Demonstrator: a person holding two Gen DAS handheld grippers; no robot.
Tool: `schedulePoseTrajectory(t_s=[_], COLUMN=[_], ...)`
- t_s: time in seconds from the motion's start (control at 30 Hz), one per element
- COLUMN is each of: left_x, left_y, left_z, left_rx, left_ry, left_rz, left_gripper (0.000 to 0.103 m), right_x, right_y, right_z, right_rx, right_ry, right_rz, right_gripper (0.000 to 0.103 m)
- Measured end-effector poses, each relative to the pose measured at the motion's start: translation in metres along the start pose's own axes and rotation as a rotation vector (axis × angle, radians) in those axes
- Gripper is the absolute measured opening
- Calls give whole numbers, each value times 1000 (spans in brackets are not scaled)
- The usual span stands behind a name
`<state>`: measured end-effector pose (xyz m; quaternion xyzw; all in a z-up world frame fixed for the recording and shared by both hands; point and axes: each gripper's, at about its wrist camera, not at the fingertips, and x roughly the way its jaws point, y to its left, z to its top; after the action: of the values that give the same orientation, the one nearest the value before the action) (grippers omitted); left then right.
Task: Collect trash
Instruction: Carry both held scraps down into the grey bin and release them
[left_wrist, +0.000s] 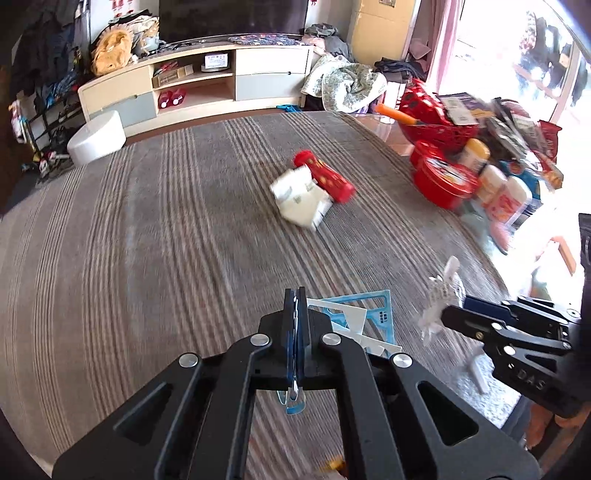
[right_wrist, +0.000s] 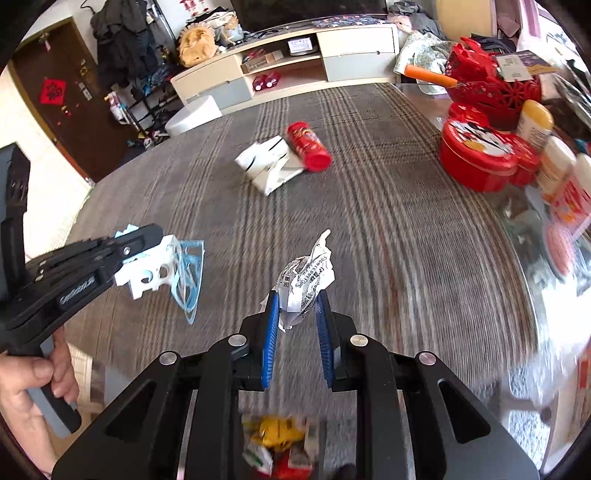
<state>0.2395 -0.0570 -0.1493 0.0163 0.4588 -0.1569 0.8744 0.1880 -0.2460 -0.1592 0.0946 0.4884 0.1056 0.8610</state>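
Two grippers, each holding one piece of trash above the striped grey-brown cloth-covered bench (right_wrist: 388, 229). Left gripper (left_wrist: 295, 314): fingers pressed nearly together on flat blue-and-white plastic cut-out scraps (right_wrist: 173, 269), which stick out at 3 o'clock of its tip. Right gripper (right_wrist: 295, 314): fingers part-open, clamping a crumpled white printed paper receipt (right_wrist: 308, 275).

On the bench at 12 o'clock: one folded white paper carton (right_wrist: 267, 166) touching one red cylindrical snack can (right_wrist: 308, 146).

At 2 o'clock: red round tins (right_wrist: 476, 155), a red basket (right_wrist: 495, 88), several bottles; count unclear through blur.

Colourful wrappers (right_wrist: 280, 446) lie below the right gripper, possibly in a bin.
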Motion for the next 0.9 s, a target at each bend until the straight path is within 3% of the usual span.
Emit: schedulePoseTrajectory(t_s=[0.2, 0.37, 0.7, 0.9], left_x=[-44, -57, -40, -10], left_y=[-15, -21, -25, -33], left_z=[-77, -138, -232, -266], left_rx=[-37, -59, -124, -141], left_ry=[12, 41, 144, 169], left_rz=[-48, -42, -52, -37], left_gripper=[0, 0, 0, 0], right_x=[-30, -32, -15, 5], right_y=[12, 15, 16, 12], right_z=[-59, -111, -184, -202], right_rx=[11, 31, 53, 80], right_ry=[6, 45, 97, 113], right_rz=[11, 17, -19, -32], right_gripper=[21, 21, 21, 21])
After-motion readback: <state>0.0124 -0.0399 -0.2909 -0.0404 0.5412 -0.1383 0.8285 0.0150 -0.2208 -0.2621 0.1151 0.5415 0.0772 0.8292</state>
